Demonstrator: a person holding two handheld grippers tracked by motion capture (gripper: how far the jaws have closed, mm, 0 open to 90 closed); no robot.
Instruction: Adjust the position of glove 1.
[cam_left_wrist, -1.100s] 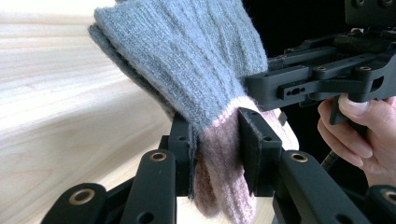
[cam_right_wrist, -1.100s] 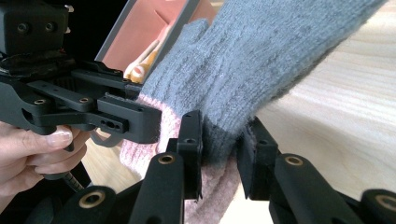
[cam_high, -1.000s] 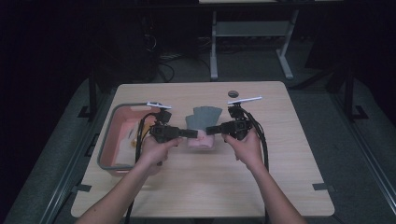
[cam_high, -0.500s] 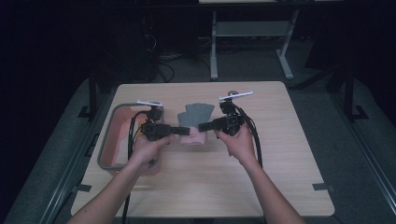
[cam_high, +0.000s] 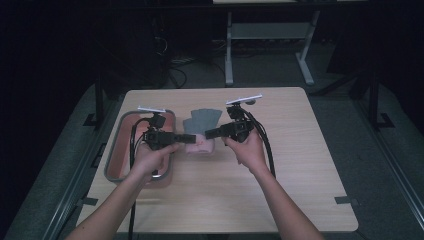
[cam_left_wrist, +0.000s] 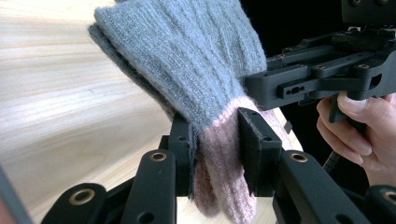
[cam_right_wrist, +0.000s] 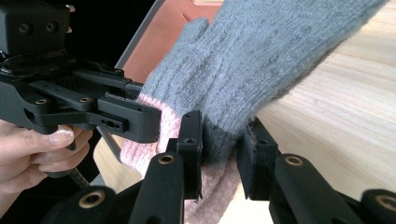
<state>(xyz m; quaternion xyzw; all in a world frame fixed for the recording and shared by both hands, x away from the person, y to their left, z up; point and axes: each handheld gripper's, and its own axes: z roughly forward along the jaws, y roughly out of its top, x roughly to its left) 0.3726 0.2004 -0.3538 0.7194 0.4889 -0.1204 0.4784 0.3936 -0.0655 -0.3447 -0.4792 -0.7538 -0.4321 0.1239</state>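
Both claws clamped on one knitted glove, grey hand with a pink cuff.

Left claw (cam_left_wrist: 217, 154): jaws narrow, closed on the glove (cam_left_wrist: 187, 65) at the pink cuff band, just below the grey/pink line. The grey hand rises ahead of the jaws; the cuff end hangs down between them.

Right claw (cam_right_wrist: 219, 149): jaws narrow, pinching the same glove (cam_right_wrist: 261, 60) at the opposite edge of the cuff, right at the colour change. The grey body runs up and away from its tips.

High view: left claw (cam_high: 187, 137) and right claw (cam_high: 207, 133) point toward each other with the glove (cam_high: 200, 125) between their tips, cuff toward the person, fingers away. Whether it lies on the table (cam_high: 280, 165) or hangs just over it, cannot tell.

Judgement: gripping the cuff at two facing edges keeps the glove spread and flat, so it travels as a sheet rather than bunching.

Pink tray with grey rim (cam_high: 120, 150) sits just outside the left claw, under that hand; likely the destination or source, not settled by these frames.

Risk: loose knit may slip if the claws pull apart unevenly.
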